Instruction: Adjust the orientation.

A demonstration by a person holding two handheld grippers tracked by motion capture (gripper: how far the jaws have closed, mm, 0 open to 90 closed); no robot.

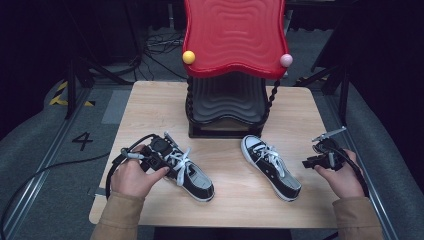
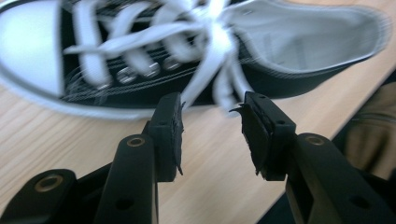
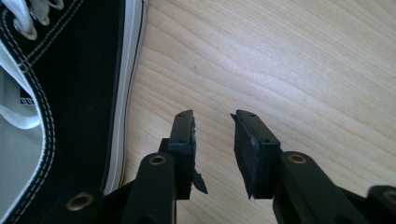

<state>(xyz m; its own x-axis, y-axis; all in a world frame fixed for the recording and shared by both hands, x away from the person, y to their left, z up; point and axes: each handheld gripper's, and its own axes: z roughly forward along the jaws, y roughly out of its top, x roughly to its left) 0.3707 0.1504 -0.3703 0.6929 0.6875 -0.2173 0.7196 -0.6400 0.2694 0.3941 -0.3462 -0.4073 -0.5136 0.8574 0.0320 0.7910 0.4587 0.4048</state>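
Lying on the light wooden table (image 1: 150,102) are two black canvas sneakers with white laces and white toe caps. The left sneaker (image 1: 192,175) sits toward the near left, its toe pointing away and to the left under the left gripper (image 1: 167,162), which the person's left hand (image 1: 131,176) holds right against it. In the left gripper view the jaws stand spread with nothing between them, their tips just beside the shoe's side wall where a white lace (image 2: 212,70) hangs down. The right sneaker (image 1: 270,165) lies near the table's middle, toe toward a red and black tiered rack (image 1: 234,35) at the far edge. The right gripper (image 1: 312,162) hovers well to that shoe's right, held by the right hand (image 1: 342,177). Its jaws are parted too, empty over bare wood, the sneaker's white sole edge close on their left in the right gripper view.
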